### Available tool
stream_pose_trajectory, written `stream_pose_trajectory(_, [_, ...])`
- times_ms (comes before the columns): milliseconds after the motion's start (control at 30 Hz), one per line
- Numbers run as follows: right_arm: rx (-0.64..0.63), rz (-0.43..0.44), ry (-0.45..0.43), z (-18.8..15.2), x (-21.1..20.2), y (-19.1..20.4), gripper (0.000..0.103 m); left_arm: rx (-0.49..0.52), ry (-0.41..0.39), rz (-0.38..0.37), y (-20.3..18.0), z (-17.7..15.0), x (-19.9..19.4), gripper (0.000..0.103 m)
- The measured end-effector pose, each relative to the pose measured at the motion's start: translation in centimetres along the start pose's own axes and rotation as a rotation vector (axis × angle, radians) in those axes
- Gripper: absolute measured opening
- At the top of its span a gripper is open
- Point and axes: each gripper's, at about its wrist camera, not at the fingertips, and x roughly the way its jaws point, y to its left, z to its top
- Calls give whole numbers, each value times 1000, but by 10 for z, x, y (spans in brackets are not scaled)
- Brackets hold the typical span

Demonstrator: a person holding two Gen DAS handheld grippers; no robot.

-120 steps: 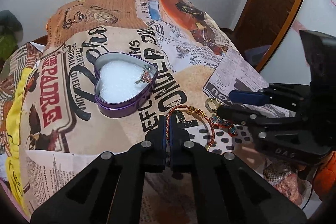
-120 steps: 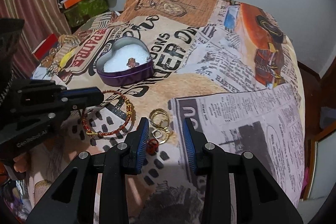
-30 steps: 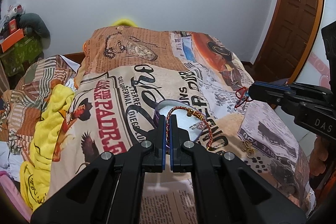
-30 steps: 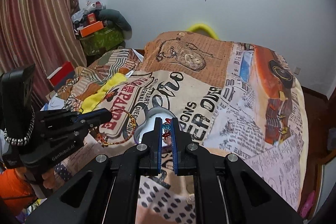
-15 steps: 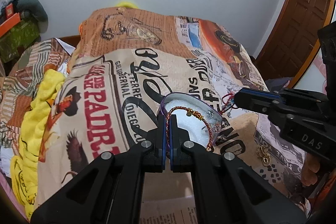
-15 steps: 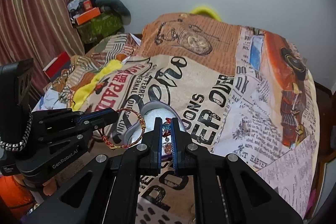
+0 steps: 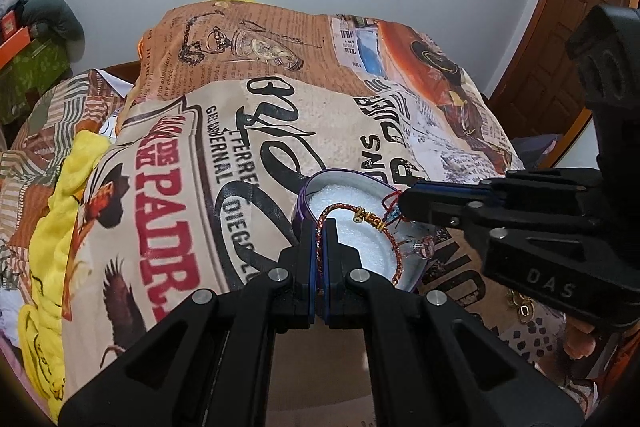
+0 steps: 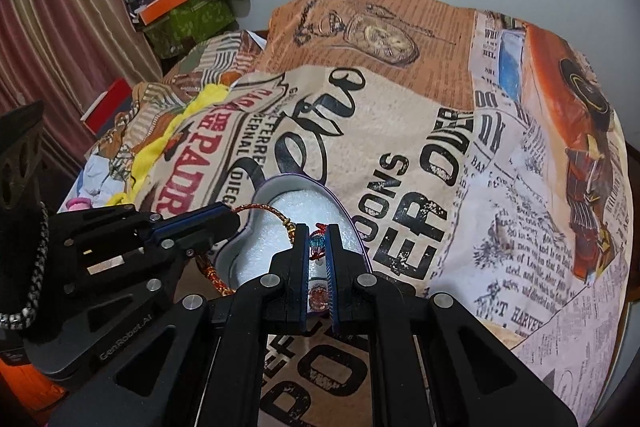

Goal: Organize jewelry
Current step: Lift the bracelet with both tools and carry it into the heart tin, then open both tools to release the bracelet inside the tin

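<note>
A red-gold bracelet [image 7: 362,223] is being pinched in the left tool [image 7: 320,227], clamped tight on the cord, and is being dangled over the heart tin [image 7: 316,183] on the bed [image 7: 168,211]. Just right of it, a small beaded charm [image 8: 317,242] is being gripped in the right tool [image 8: 317,239], also held over the tin's white foam [image 8: 296,207].

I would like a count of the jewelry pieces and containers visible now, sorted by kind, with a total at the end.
Braided red-and-gold cord bracelet, held in the left tongs: 1
Red thread piece with blue bead, held in the right tongs: 1
Gold rings lying on the printed bedspread: 1 cluster, number unclear
Small clear-stone piece inside the tin: 1
Purple heart-shaped tin: 1
Total: 5
</note>
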Motion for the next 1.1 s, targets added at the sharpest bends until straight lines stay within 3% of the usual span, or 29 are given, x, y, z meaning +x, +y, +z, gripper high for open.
stream_pose_trajectory(567, [-57, -40, 18, -3, 2, 9, 7, -1, 10, 7, 2, -2, 1, 5])
stream_pose_trajectory(833, [-64, -76, -13, -5, -14, 13, 27, -17, 11, 26, 3, -5, -9, 15])
stream_pose_trajectory(1100, [-71, -106, -75, -10, -48, 17, 27, 19, -25, 49, -9, -4, -37, 23])
